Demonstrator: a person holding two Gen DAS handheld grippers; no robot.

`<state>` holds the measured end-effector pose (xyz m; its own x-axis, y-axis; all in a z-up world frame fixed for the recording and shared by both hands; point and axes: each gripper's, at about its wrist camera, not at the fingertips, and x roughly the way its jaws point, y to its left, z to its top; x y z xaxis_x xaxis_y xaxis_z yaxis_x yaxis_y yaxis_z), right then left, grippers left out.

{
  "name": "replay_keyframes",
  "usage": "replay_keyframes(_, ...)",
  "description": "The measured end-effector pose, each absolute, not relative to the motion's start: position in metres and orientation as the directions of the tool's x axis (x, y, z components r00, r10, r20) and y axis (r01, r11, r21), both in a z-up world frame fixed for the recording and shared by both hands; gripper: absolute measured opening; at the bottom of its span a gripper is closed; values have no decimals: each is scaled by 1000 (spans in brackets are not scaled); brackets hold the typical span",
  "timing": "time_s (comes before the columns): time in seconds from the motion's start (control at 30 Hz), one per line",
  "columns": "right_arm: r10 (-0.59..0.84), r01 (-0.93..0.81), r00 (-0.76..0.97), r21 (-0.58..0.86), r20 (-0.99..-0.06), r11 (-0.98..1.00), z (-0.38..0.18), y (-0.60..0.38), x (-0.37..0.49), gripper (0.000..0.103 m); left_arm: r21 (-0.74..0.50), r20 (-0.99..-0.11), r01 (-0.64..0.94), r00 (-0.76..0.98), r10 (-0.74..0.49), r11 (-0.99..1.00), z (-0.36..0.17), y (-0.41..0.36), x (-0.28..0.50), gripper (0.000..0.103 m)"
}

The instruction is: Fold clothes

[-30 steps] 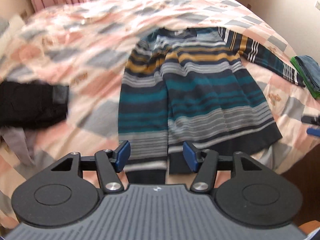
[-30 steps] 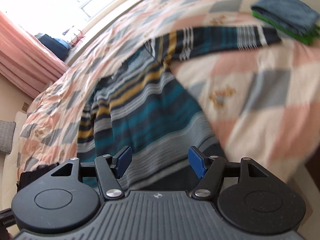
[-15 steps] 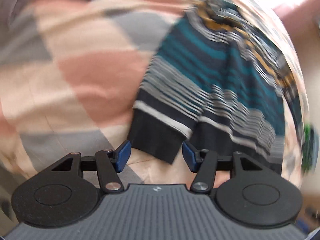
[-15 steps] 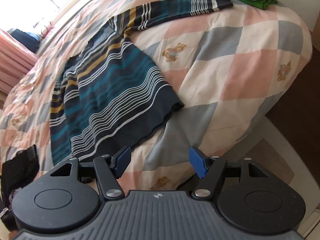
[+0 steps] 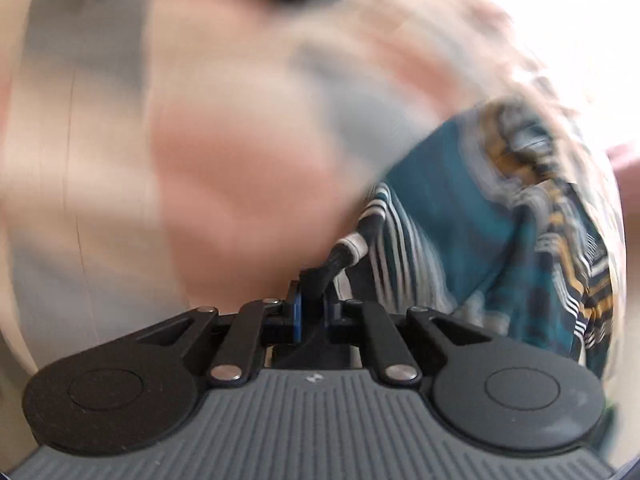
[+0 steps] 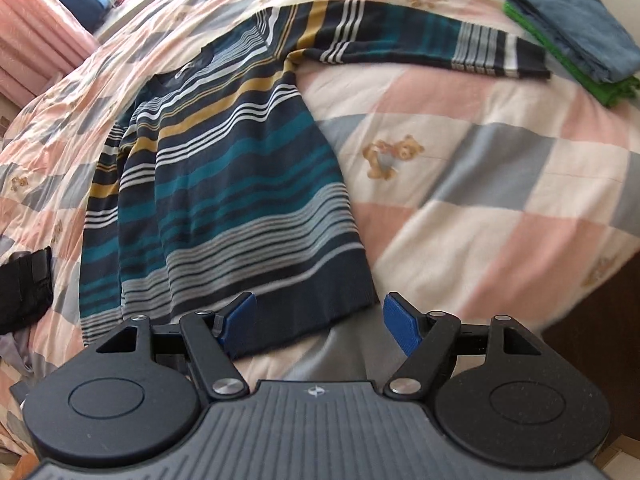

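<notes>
Home bedroom, checked teddy-bear quilt ahead of the tool, pink curtains probably by a window far left.

so it's a bed with a pink, grey and cream checked quilt with little teddy bears on it. lying flat across it is a long-sleeved knit sweater striped navy, teal, grey and mustard, folded blue and green clothes near the right edge, a black garment far left

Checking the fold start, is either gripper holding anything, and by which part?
The left gripper pinches the striped sweater by its dark sleeve cuff. The right gripper holds nothing, hovering over the hem.
</notes>
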<state>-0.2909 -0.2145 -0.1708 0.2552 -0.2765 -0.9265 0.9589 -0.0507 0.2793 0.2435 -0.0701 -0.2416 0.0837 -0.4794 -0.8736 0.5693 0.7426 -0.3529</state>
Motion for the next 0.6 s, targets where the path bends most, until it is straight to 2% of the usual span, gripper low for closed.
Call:
replay_keyframes(0.13,-253,949,294,312,-922,-36,-178,-232,-268,72,-184,-741,767,302,-599,614,-140,-106,292,7)
replay_keyframes(0.23,-251,938,322,344,-913,-49,-183,-233,-248,72,-75,-618,822,406,-673,565,-75,-132,344,7)
replay_keyframes(0.33,-258,926,332,366,-907,-95,-183,-226,-236,72,56,-530,837,486,-695,544,-39,-149,386,8)
replay_keyframes(0.4,-266,918,333,375,-905,-126,-183,-220,-228,72,143,-561,838,507,-654,527,-45,-169,405,9)
replay_keyframes(0.47,-276,915,321,372,-906,-155,-184,-217,-223,73,232,-638,807,547,-541,543,-81,-200,425,23)
replay_keyframes(0.5,-277,912,318,372,-907,-171,-185,-216,-223,73,266,-692,791,554,-462,551,-107,-209,434,26)
replay_keyframes(0.6,-274,906,309,369,-911,-206,-191,-215,-224,73,345,-793,736,560,-238,582,-175,-212,446,25)
